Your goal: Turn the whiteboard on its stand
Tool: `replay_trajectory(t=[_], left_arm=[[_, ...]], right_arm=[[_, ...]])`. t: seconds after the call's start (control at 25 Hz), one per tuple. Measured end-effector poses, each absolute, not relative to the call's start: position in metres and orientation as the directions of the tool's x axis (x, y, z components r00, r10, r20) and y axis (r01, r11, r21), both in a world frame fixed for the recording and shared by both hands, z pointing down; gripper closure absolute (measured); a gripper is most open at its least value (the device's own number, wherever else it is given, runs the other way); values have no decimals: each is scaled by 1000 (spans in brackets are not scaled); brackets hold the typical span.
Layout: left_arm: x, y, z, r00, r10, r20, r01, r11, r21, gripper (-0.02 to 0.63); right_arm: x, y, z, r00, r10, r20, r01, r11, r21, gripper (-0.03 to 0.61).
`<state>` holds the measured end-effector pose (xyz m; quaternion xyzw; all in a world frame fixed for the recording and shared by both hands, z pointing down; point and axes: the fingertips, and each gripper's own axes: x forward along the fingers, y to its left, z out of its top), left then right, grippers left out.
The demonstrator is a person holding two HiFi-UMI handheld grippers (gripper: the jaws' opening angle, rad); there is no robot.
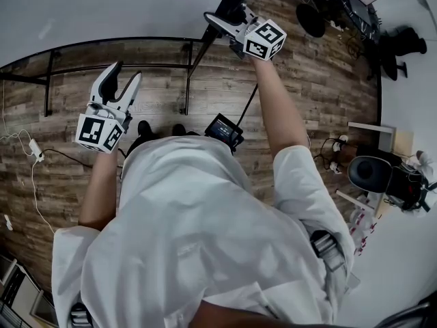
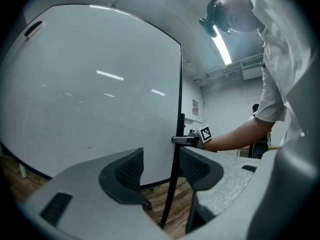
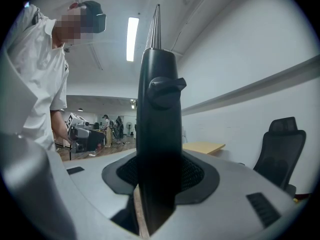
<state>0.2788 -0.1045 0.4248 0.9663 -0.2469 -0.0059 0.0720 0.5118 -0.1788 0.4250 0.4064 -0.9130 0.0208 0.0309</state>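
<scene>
- The whiteboard (image 2: 100, 84) stands upright on its stand on the wood floor (image 1: 293, 67). Its pale face fills most of the left gripper view.
- A black post (image 3: 159, 109) of the stand runs up along the board's side edge and carries a round knob (image 3: 165, 89).
- The right gripper (image 1: 222, 22) is held out ahead of the person at the end of a straight arm. Its jaws are clamped on the post just below the knob, and the post fills the gap between the pads.
- The left gripper (image 1: 127, 72) hangs in front of the board's face, well apart from the right gripper. Its jaws stand apart and hold nothing; only the board and the lower post show through the gap.
- A black chair (image 3: 277, 144) stands by the wall behind the post.
</scene>
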Motion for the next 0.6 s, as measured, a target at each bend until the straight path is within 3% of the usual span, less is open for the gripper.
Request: replay_trajectory(t=[0.6], left_arm=[[313, -78, 417, 877, -479, 29, -479, -868, 128, 385]], right_arm=[[565, -156, 421, -653, -754, 71, -757, 653, -19, 397]])
